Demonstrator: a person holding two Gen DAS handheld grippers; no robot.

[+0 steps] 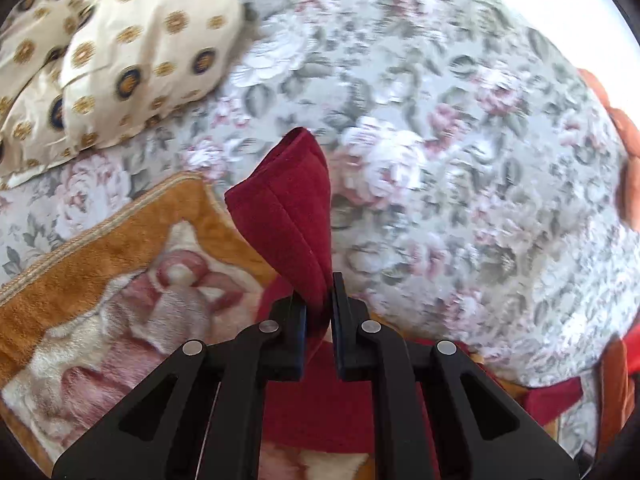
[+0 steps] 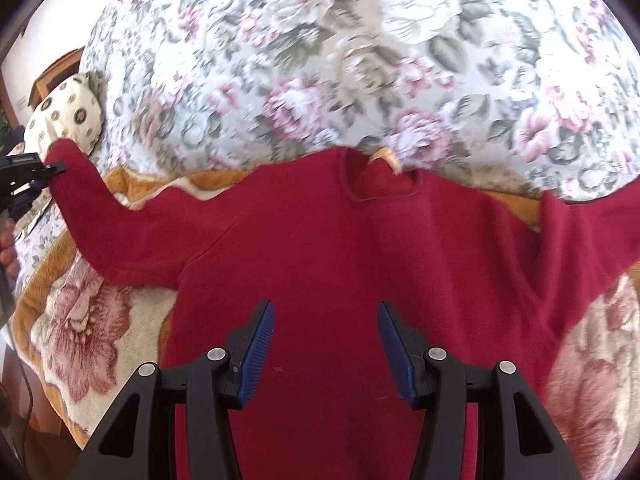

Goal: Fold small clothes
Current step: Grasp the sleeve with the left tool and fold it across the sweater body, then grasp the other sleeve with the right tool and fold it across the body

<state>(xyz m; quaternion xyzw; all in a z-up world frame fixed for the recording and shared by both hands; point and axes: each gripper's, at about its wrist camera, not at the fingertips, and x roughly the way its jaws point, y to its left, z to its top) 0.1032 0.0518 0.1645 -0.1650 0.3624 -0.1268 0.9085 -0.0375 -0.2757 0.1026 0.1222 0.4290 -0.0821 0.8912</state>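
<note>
The red sweater lies spread on the orange blanket below the floral quilt, its sleeve cuff pinched and raised by the clenched left gripper, while the right gripper hovers released above the sweater's chest.

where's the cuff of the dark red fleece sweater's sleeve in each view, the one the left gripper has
Left wrist view: the dark red sleeve cuff rises at centre from the shut left gripper.
Right wrist view: the same cuff sits at the far left edge, pinched by the left gripper; the open right gripper is over the sweater's body.
Shared landmark: the cream medallion-print pillow.
</note>
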